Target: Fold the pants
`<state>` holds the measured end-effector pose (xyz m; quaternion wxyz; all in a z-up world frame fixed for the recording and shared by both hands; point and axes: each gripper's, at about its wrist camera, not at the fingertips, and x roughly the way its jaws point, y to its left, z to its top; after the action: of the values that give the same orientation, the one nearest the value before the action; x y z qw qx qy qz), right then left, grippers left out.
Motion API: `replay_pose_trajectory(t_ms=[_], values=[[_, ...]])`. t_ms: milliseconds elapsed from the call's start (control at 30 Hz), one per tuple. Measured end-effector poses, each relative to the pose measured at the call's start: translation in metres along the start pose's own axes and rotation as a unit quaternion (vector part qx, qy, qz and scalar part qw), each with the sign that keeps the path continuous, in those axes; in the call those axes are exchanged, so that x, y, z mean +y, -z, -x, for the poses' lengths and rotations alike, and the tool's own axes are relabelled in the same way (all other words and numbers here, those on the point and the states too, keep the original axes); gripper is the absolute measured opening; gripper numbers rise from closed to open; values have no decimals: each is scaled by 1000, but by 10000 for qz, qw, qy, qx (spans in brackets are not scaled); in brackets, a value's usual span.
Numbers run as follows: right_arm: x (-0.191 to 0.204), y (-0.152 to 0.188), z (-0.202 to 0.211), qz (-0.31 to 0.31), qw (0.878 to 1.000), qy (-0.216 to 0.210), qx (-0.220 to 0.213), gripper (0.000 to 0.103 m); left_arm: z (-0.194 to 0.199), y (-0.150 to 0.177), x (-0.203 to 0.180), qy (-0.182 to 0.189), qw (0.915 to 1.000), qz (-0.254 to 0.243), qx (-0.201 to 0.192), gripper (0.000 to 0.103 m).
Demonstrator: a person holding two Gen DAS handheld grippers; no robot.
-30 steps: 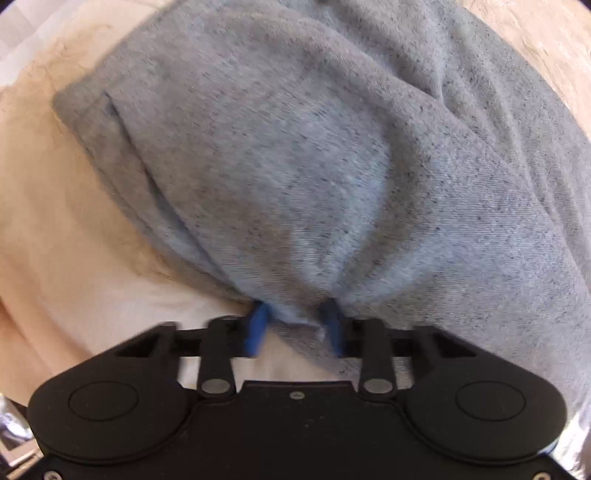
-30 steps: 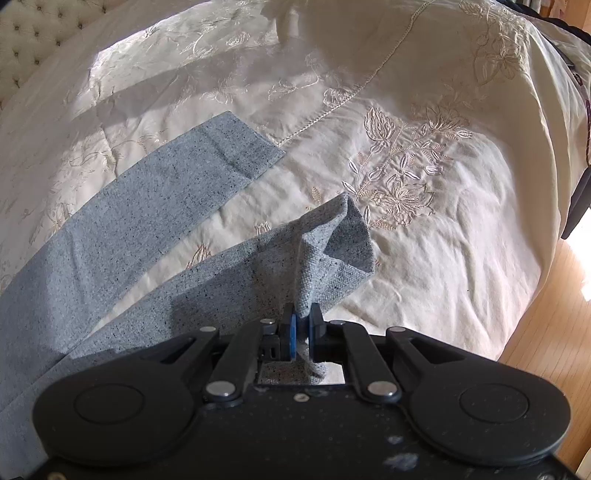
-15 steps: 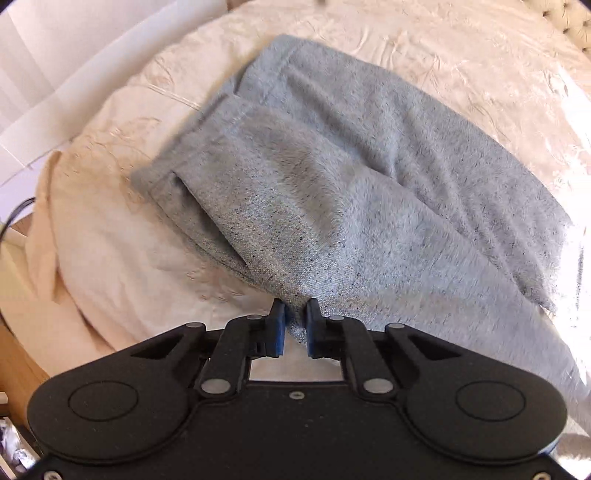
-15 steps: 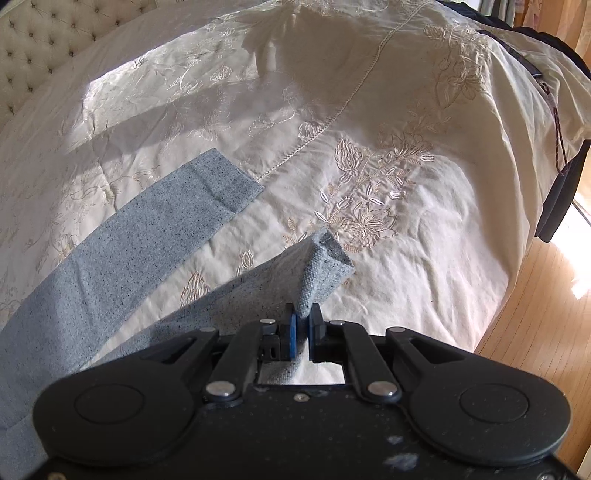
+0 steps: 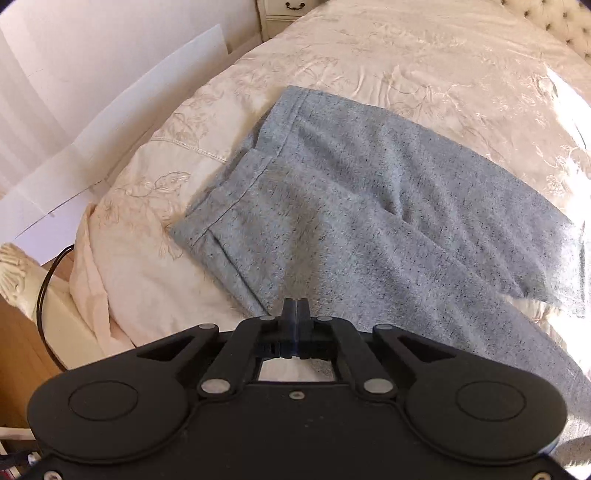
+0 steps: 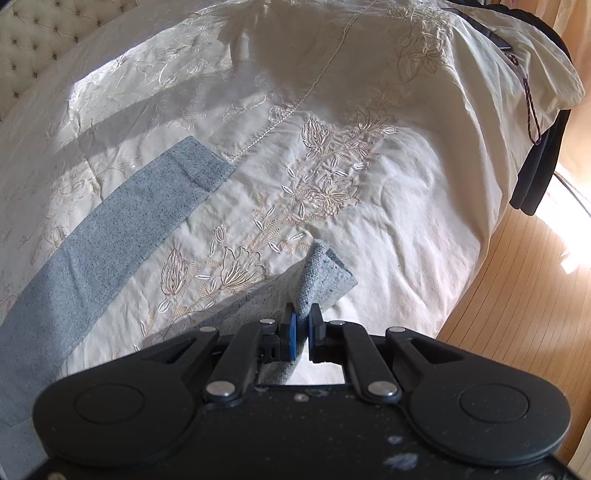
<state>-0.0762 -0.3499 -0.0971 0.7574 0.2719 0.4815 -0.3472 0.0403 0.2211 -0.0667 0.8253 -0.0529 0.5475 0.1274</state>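
Left gripper [image 5: 295,308] closed on nothing above grey pants [image 5: 369,206]; right gripper [image 6: 301,321] pinches a pant hem

A bedroom in a home is showing here. A cream embroidered bedspread [image 6: 332,177] is covering a wide bed, with a tufted headboard [image 6: 33,40] curving along at ten o'clock in the right wrist view and at one o'clock in the left. A pale nightstand with a dark drawer pull [image 5: 295,5] is standing at twelve o'clock past the bed. Wooden floorboards [image 6: 532,295] are catching sunlight at three o'clock, and dark clothing [image 6: 535,173] is hanging over the bed's far corner.
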Motion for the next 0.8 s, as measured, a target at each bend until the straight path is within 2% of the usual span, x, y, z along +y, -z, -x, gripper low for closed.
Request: replay_pose_trajectory(t_ms=[100,167,300,467,600,667,800], values=[[10,-6,-1,39,9999,-44,-103,7,-12,-4,1,502,9983,110,277,6],[15,-10,0,5,9998,-80,-171,7,-21,-2,3,775,9958,135,472,12],[23,-15,0,45,9997,-82,-228,7,-35,15,-2,873,9937,52,700,15],[24,-17,-4,163,9997,-19,-171,7,-46,34,-8,938,9911,124,936,33],[23,-17,-7,204,9997,-7,-130,7,-59,44,-9,942,9892,309,1076,37],[23,-19,-8,232,9997,-16,-123,7,-67,46,-10,940,9880,359,1173,42],[24,-21,-9,236,9997,-31,-111,7,-77,52,-9,822,9858,514,1369,43]])
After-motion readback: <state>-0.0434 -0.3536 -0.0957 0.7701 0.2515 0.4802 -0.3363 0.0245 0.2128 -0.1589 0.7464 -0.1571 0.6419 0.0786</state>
